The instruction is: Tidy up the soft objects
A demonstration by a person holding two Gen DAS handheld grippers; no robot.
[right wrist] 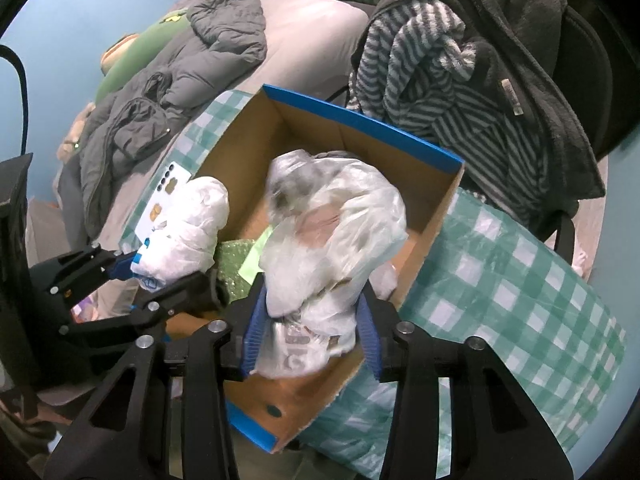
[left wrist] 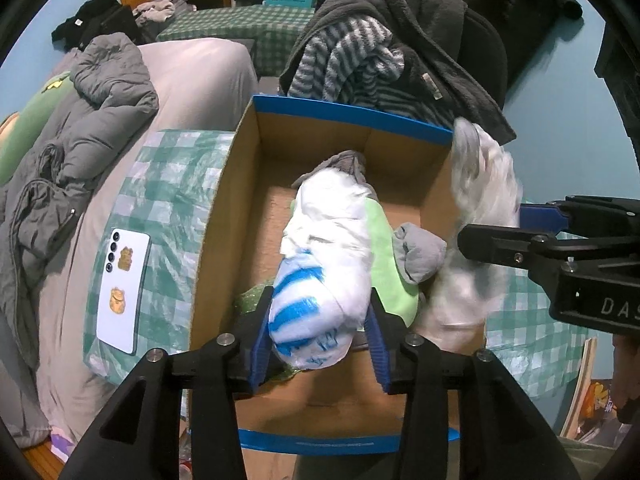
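An open cardboard box (left wrist: 224, 216) with blue-edged flaps stands on a green checked cloth; it also shows in the right wrist view (right wrist: 432, 220). My left gripper (left wrist: 318, 332) is shut on a white plastic bundle with blue stripes (left wrist: 320, 280), held over the box; both show in the right wrist view, gripper (right wrist: 160, 280) and bundle (right wrist: 188, 224). My right gripper (right wrist: 308, 324) is shut on a translucent white plastic bag (right wrist: 332, 232), blurred, over the box's right side; the bag also shows in the left wrist view (left wrist: 480, 200). A grey sock (left wrist: 420, 252) and a light green cloth (left wrist: 384, 248) lie inside the box.
A white phone (left wrist: 122, 292) lies on the checked cloth left of the box. A grey jacket (left wrist: 80, 120) lies on the bed at left. A chair with a striped and dark fleece (left wrist: 360, 48) stands behind the box.
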